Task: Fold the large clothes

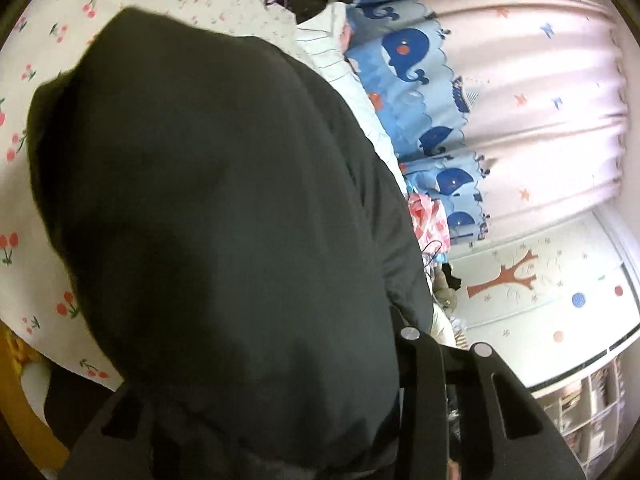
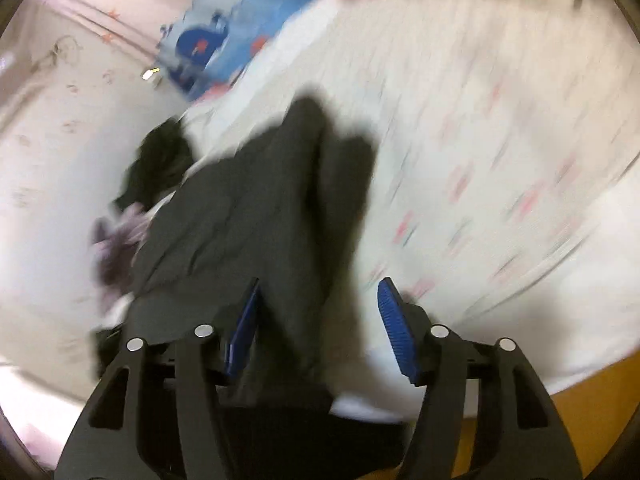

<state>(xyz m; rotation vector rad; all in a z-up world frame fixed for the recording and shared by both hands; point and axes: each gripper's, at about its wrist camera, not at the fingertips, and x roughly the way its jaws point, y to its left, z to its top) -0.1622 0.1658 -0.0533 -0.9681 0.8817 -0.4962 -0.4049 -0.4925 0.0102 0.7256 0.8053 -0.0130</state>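
Right wrist view: right gripper [image 2: 316, 320] agape over unlabelled dark garment [image 2: 256, 208]; left jaws hidden.

The room is softly lit, with no glare. The right wrist view is smeared with blur. Both views bend round, with dark corners.

The right gripper [image 2: 318, 322] is matte black plastic, each finger arm a wedge with a long slot cut through it and round silver screw heads at the joints. Its fingers [image 2: 394, 326] carry ribbed blue pads. The left gripper [image 1: 444, 364] shows the same black slotted arms and silver screws.
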